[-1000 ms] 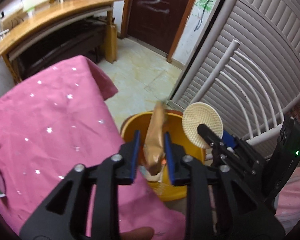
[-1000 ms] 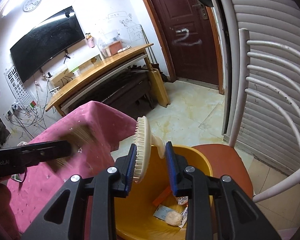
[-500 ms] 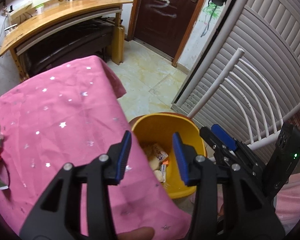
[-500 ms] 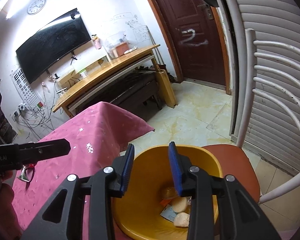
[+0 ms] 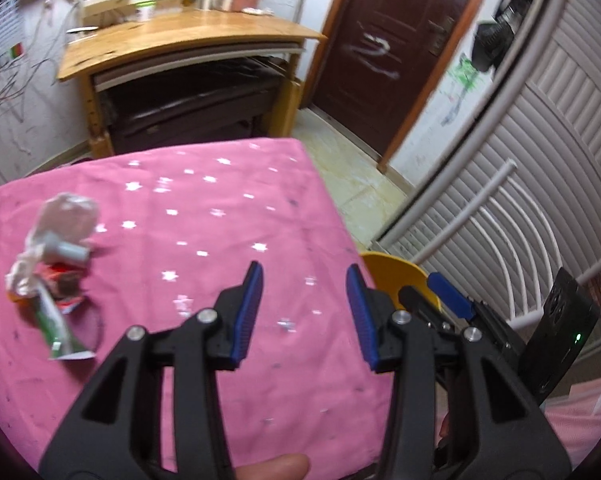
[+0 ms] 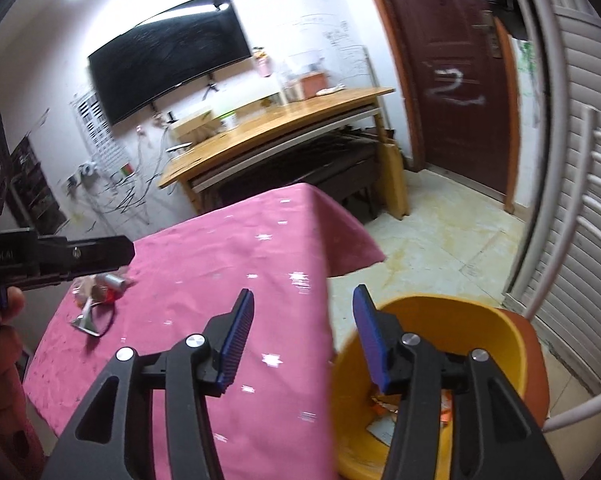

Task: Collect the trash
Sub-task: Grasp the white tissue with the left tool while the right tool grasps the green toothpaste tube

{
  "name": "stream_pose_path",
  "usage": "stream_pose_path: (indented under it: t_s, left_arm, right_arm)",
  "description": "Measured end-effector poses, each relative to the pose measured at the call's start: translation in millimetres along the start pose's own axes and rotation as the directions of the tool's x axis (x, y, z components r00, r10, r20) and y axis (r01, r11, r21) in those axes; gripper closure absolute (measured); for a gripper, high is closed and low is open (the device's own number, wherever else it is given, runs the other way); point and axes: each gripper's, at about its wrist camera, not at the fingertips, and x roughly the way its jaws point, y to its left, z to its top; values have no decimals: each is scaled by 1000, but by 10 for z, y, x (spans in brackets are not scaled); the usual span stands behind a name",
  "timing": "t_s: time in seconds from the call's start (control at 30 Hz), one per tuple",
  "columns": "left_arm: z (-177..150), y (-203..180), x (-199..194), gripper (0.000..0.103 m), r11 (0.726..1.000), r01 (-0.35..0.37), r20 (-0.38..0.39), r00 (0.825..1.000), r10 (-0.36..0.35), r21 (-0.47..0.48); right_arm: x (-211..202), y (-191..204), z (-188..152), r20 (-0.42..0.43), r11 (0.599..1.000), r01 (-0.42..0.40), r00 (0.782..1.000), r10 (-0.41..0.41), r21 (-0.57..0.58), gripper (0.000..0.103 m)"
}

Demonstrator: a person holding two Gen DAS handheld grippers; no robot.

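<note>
Jaws: left gripper [image 5: 304,312] spread, empty; right gripper [image 6: 302,344] just widened, empty. Trash [image 5: 54,276]: heaped on pink cloth [image 5: 220,220], well apart from both. Bin [image 6: 452,320]: beside table. Risk: loose wrappers scatter or cloth snags under a hasty pinch.

There are two grippers, the left gripper [image 5: 304,312] and the right gripper [image 6: 302,340]. There is one yellow bucket [image 6: 480,320], one pink tablecloth [image 5: 220,216], and one little pile of trash [image 5: 52,268] at nine o'clock. There is also one wooden desk [image 5: 180,40], one brown door [image 5: 388,48] and one white chair [image 5: 512,240].
</note>
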Motion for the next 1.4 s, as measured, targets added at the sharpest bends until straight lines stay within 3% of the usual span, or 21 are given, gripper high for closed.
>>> stream_pose_path:
  t_s: [0.23, 0.63, 0.87, 1.4]
  left_arm:
    - [22, 501, -246, 58, 996, -65, 61, 996, 69, -66]
    - [-81, 1271, -477, 58, 983, -115, 61, 990, 125, -146]
    - [-162, 1685, -558, 58, 974, -174, 34, 983, 181, -147]
    - [-214, 2199, -302, 58, 961, -244, -51, 970, 239, -128]
  right_arm:
    - [139, 553, 98, -26, 994, -62, 998, 60, -89, 56]
    - [474, 1298, 40, -110, 974, -131, 988, 111, -187, 54]
    - [670, 1720, -60, -176, 953, -189, 973, 149, -238, 46]
    - [931, 2309, -228, -273, 904, -306, 935, 227, -297, 46]
